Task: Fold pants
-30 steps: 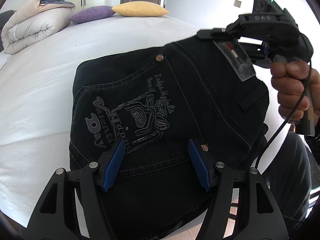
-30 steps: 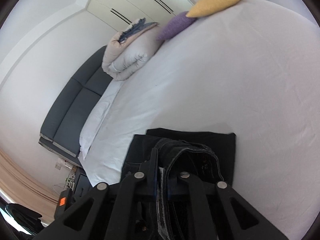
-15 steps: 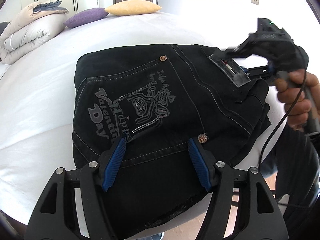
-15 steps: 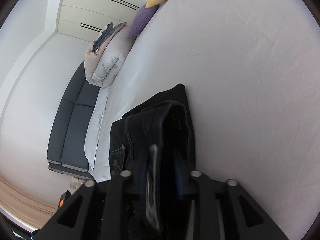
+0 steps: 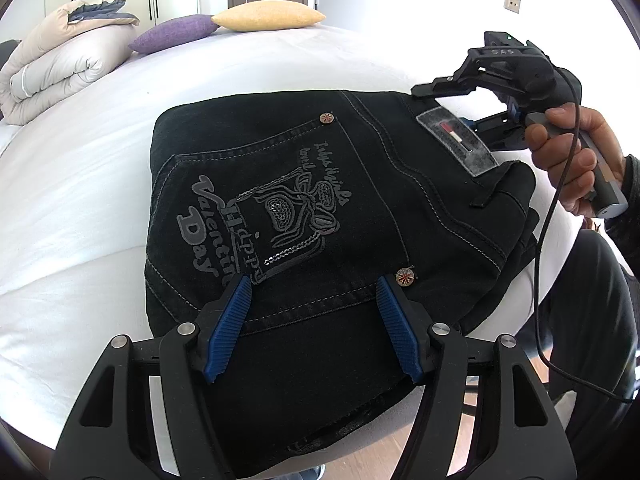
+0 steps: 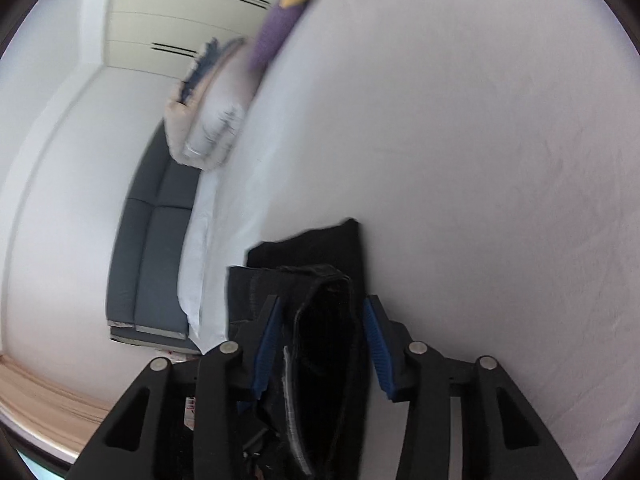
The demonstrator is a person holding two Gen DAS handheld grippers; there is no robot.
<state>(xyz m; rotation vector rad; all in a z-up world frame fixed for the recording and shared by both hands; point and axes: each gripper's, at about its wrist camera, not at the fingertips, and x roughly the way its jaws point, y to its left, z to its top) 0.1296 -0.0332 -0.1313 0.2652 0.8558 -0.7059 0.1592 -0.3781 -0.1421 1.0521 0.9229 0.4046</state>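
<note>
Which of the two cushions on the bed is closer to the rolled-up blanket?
The purple cushion. It lies right beside the rolled blanket, while the yellow cushion sits on the purple one's far side, away from the blanket.

pants [image 5: 400, 184]: black, grey print | pillows: purple [image 5: 172, 34], yellow [image 5: 268, 16]

Both views evenly lit by bright, soft daylight. White bed sheet [image 5: 72, 184] nearly overexposed in left wrist view; focus sharp there. Right wrist view smeared by motion blur, cushions [image 6: 280, 32] streaked. Strong fisheye bending and dark vignette seen at edges. Shadows faint.
</note>
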